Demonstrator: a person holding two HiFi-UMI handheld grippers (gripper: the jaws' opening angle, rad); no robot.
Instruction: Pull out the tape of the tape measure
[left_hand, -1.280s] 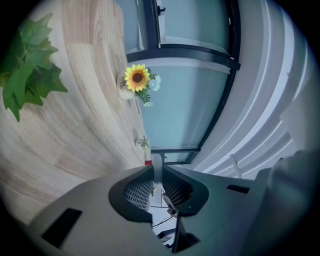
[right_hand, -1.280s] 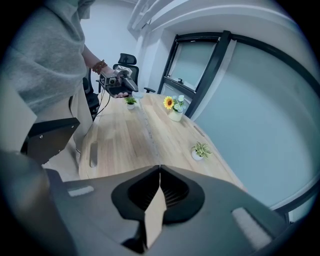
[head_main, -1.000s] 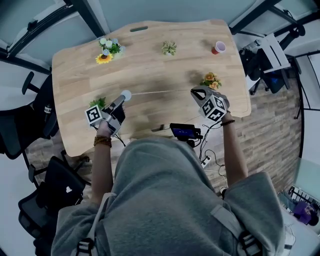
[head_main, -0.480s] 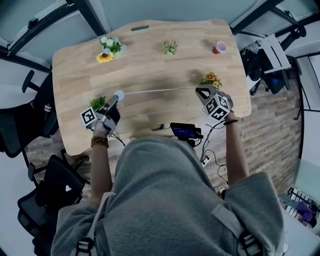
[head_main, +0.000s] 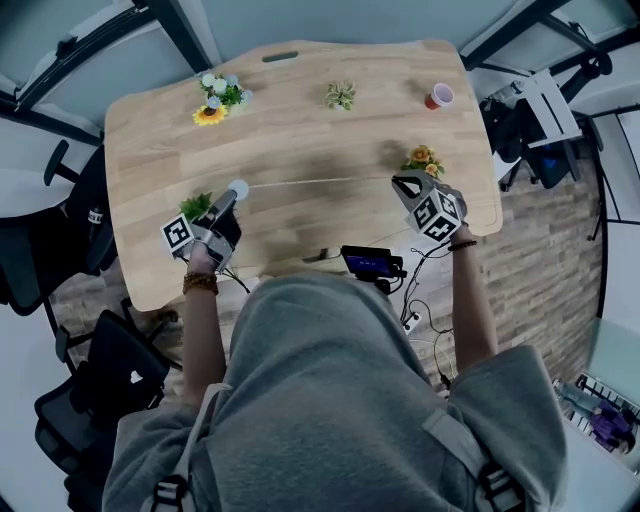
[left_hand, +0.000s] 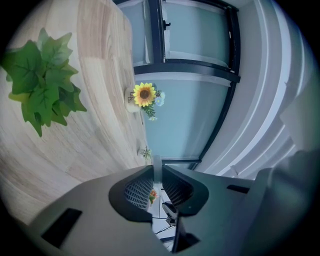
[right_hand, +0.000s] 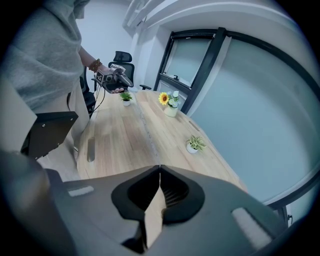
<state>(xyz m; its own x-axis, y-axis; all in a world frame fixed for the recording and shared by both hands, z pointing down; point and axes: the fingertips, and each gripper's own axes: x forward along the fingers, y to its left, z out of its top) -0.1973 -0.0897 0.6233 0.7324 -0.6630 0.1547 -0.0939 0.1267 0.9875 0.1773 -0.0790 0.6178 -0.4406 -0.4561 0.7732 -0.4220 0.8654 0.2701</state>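
The tape measure's small white round case is held over the wooden table, and my left gripper is shut on it. In the left gripper view the case shows edge-on as a thin pale strip pinched between the jaws of the left gripper. The drawn-out tape runs as a thin line rightward to my right gripper, which is shut on its end. In the right gripper view the tape leads from the shut right gripper across the table toward the left gripper.
A sunflower pot, a small green plant and a red cup stand along the far edge. An orange-flower pot sits beside the right gripper, a leafy plant beside the left. A black device is at the near edge.
The left gripper with the case has moved left and the right gripper slightly right, so the tape between them is longer. Over the last half second almost nothing has moved.
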